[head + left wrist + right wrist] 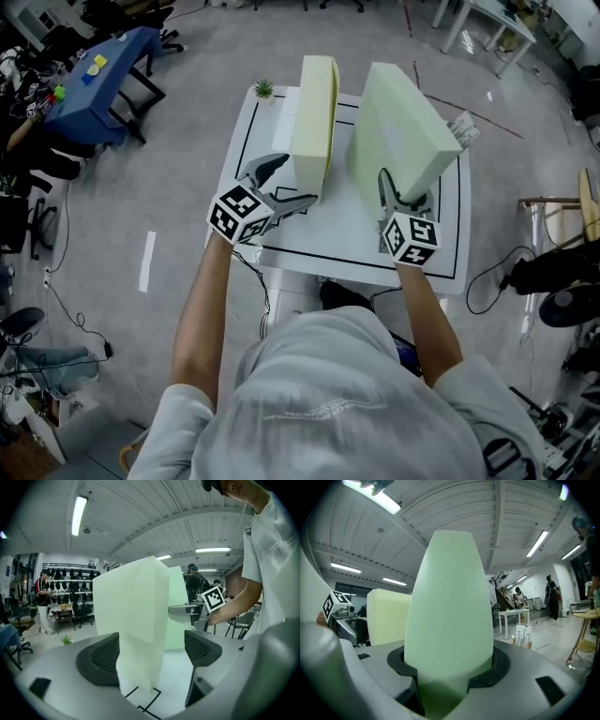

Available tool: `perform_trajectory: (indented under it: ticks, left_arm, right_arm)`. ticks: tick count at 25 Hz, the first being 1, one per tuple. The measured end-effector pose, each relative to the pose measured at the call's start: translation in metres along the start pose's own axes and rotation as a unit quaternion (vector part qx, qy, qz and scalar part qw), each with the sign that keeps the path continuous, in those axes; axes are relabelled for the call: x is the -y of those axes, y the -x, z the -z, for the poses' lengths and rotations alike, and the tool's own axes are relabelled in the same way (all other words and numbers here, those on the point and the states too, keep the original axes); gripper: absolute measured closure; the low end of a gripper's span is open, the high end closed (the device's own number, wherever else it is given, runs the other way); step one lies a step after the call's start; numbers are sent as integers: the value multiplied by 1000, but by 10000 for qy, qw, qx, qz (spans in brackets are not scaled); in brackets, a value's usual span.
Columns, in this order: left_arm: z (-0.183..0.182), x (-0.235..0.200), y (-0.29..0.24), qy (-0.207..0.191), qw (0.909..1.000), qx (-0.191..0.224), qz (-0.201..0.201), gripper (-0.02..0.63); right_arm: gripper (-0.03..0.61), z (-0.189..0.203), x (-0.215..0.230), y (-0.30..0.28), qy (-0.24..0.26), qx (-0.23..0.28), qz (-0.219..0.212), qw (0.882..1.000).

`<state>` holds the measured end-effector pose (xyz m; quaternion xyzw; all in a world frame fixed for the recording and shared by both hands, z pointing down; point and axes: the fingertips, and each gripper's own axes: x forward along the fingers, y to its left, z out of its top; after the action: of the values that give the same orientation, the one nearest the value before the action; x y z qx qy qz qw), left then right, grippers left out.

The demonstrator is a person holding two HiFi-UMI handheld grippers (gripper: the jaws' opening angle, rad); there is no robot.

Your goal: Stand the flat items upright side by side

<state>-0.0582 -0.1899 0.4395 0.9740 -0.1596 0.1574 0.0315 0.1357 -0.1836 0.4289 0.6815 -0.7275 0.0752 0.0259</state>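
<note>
We're looking at a white bench (347, 234) with a black rectangle marked on its top. Both foam slabs are over it, side by side and apart, with a strip of bare bench showing between them.

The pale green foam slab (398, 131) is sitting on the right and leaning at a tilt, its broad face turning up toward the head camera. We can't tell whether its lower edge is touching the bench. The right hand-held gripper (403, 192) is clamping its near end. In the right gripper view the foam (450, 611) is filling the gap and getting pinched in between the jaws of the gripper (450, 663).

The pale yellow foam slab (314, 112) is standing upright on its long edge on the left, running away from us along the bench. The left hand-held gripper (300, 178) is straddling its near end with the jaws apart. In the left gripper view the slab (131, 606) is lying close against the left jaw of the gripper (154, 651), with clear space to the right jaw, so nothing is gripping it.

A small potted plant (263, 89) is sitting at the bench's far left corner, just beside the yellow slab's far end.
</note>
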Motion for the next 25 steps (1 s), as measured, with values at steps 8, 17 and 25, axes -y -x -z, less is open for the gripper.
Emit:
perform_trajectory:
  ticks: [8,17,25]
  left_arm:
    - [17,-13,-14,315,9994,15,136,164]
    - [31,-9,-25,413,9983,-62,394,164]
    - [37,-14,-27,344,9979,-115,541,166]
  right_arm:
    - [293,16,-20,-41,247,138,153,9995]
    - [258,43,-57,-65,437,-302,-190,9984]
    - [194,60,-91,-69,403,-874,-1391,9856]
